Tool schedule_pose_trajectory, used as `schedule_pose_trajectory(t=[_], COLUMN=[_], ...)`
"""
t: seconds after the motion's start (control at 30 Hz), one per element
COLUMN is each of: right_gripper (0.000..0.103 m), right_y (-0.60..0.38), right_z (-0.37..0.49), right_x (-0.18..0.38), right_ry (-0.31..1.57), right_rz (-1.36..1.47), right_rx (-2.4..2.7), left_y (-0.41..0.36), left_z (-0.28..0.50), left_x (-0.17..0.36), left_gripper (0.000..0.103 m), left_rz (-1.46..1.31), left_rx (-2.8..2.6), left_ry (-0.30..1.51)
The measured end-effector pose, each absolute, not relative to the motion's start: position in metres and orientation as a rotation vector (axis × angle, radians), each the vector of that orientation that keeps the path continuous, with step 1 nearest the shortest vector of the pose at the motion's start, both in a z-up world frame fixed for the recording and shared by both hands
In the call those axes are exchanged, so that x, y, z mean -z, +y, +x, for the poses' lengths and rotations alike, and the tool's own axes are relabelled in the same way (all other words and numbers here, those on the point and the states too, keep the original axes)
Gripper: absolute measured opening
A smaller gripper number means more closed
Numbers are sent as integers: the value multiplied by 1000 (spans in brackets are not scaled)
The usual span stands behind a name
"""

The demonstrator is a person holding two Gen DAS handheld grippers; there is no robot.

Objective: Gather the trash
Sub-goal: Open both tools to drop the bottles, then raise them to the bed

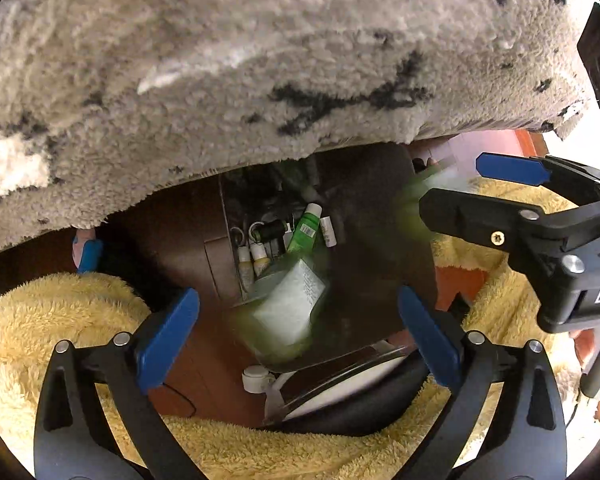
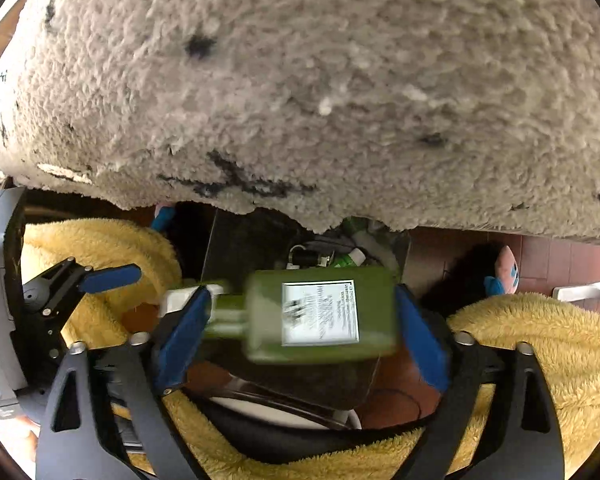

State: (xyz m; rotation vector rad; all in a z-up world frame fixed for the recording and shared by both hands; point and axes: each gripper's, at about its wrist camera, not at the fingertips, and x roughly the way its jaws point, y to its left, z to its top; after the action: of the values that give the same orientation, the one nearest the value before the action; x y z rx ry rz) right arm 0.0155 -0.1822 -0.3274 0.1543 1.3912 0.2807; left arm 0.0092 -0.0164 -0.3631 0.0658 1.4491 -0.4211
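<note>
The green bottle (image 2: 320,318), blurred, lies sideways between the right gripper (image 2: 302,332)'s released jaws, above the dark bin (image 1: 340,248) at 12 o'clock. Judged rigid, light, slick plastic; best held across its labelled body. The left gripper (image 1: 298,334) is released, empty.

Shaggy grey rug (image 1: 260,60) with black marks, red-brown tiled floor (image 2: 540,256)

Green bottle (image 2: 320,316) – white label, grey rug (image 2: 320,80) – black flecks, yellow fleece (image 2: 540,344)
</note>
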Motion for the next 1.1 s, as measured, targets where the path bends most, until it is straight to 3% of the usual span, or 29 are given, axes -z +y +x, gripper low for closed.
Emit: schedule_pose_trajectory(t=[0.63, 1.1], right_gripper=[96, 96], right_y=[-207, -240], right_z=[1, 8], right_x=[269, 177], right_ry=[1239, 987], right_rz=[202, 159], right_rx=[-272, -208], left_y=[-20, 8], left_z=[-6, 12], left_x=[284, 190], left_gripper=[95, 95], left_rz=[94, 88], left_rx=[426, 347], left_ry=[1266, 1011])
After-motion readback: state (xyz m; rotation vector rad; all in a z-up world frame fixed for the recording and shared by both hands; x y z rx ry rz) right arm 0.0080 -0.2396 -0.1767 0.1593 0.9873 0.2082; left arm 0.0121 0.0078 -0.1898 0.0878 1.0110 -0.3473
